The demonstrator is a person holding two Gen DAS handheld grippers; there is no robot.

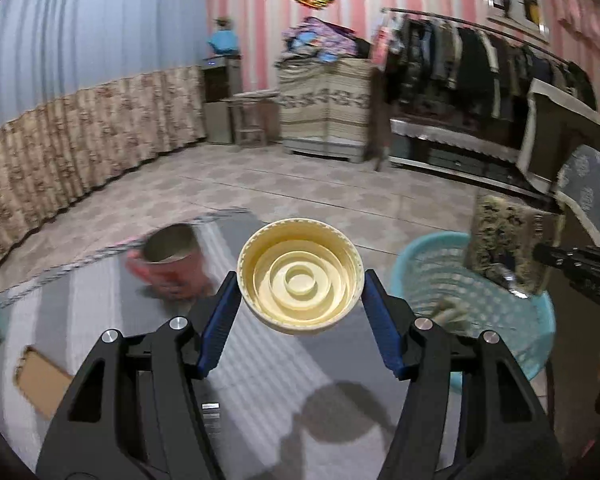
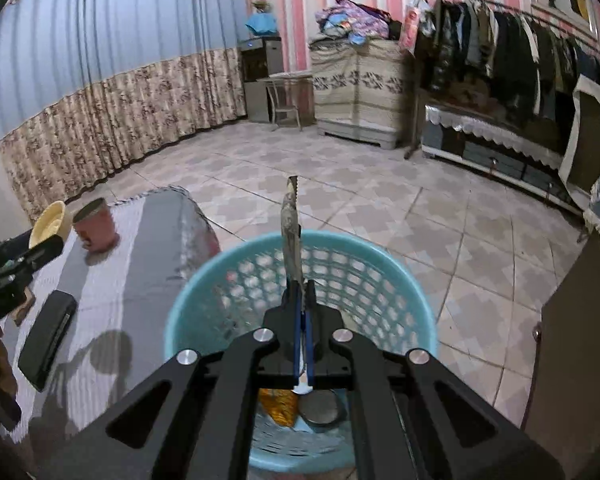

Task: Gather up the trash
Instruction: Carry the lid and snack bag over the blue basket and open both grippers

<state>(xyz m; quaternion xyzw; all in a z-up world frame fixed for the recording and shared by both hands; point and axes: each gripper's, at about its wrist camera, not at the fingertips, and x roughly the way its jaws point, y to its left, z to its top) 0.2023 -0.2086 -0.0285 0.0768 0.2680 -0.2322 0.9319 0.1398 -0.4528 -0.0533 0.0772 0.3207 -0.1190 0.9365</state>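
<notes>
My left gripper (image 1: pixel 300 284) is shut on a cream plastic lid (image 1: pixel 300 276), held above the striped table with its ribbed inside facing me; the lid also shows in the right wrist view (image 2: pixel 52 220). My right gripper (image 2: pixel 300 288) is shut on a thin flat wrapper (image 2: pixel 291 232) that stands on edge above the turquoise mesh basket (image 2: pixel 204 300). The basket holds an orange wrapper (image 2: pixel 278 404) and a dark round lid (image 2: pixel 320 406). The basket shows at the right in the left wrist view (image 1: pixel 420 264).
A pink paper cup (image 1: pixel 168 264) stands on the grey striped table (image 1: pixel 260 360), also in the right wrist view (image 2: pixel 96 228). A black case (image 2: pixel 46 344) and a brown card (image 1: pixel 40 380) lie on the table. Tiled floor, a clothes rack (image 2: pixel 500 48) and cabinets lie beyond.
</notes>
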